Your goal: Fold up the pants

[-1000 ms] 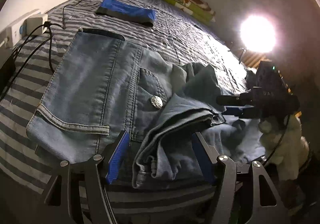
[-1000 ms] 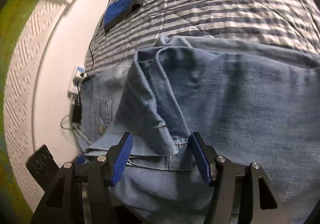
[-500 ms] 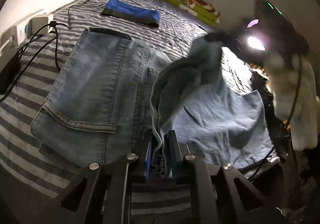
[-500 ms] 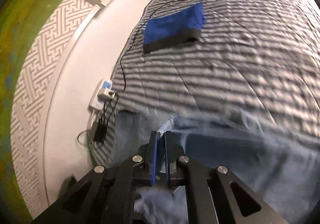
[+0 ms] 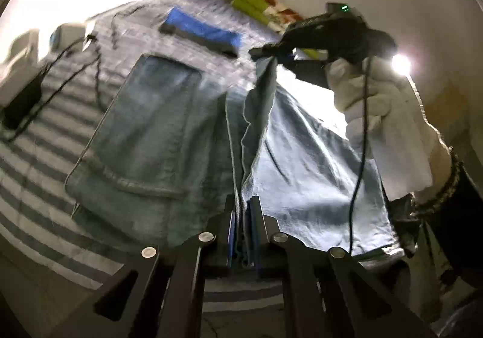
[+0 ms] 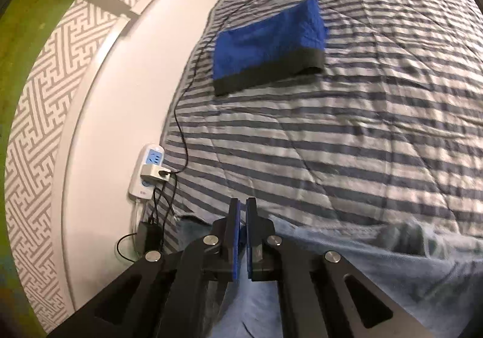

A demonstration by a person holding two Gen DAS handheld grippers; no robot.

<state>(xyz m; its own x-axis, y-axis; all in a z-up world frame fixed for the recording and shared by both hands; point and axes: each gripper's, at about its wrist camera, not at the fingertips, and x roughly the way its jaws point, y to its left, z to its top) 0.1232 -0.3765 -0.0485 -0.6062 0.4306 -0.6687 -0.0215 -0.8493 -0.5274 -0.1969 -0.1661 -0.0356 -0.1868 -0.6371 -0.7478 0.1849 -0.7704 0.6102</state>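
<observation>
Faded denim pants: both grippers' jaws, just closing, pinch folded edge; striped quilt beneath.

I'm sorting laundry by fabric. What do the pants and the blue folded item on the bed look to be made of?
The pants look like faded blue denim: visible seams and a stitched pocket edge. The blue folded item looks like a soft matte knit or woven cloth with a dark band along one edge; the exact fibre cannot be told.

Striped bed against white wall, bright lamp
</observation>
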